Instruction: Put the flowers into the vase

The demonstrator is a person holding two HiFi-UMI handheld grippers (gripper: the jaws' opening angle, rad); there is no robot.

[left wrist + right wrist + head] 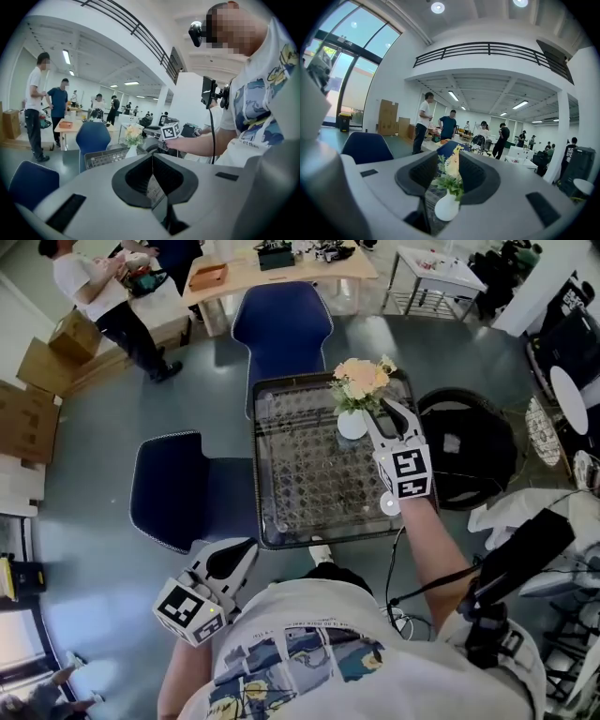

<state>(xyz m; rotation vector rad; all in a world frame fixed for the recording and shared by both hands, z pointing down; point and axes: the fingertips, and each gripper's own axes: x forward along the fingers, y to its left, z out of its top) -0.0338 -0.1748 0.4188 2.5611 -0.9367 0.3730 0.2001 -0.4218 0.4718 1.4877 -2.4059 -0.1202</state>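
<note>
A small white vase [352,424] stands at the far right of a grey wire crate [259,474], with peach and cream flowers [361,379] upright in it. My right gripper [382,414] sits just right of the vase, jaws apart. In the right gripper view the vase [446,206] and flowers [453,164] show through the gap of the right gripper [449,161], and no pad presses on them. My left gripper [246,547] hangs low by my body, off the crate, its jaws together and empty. From the left gripper [152,157] the flowers [133,136] are far off.
Two blue chairs stand by the crate, one behind [281,324] and one at its left [178,488]. A black round stool [469,446] is close on the right. A wooden table [272,273], cardboard boxes [28,418] and a person [103,296] are farther back.
</note>
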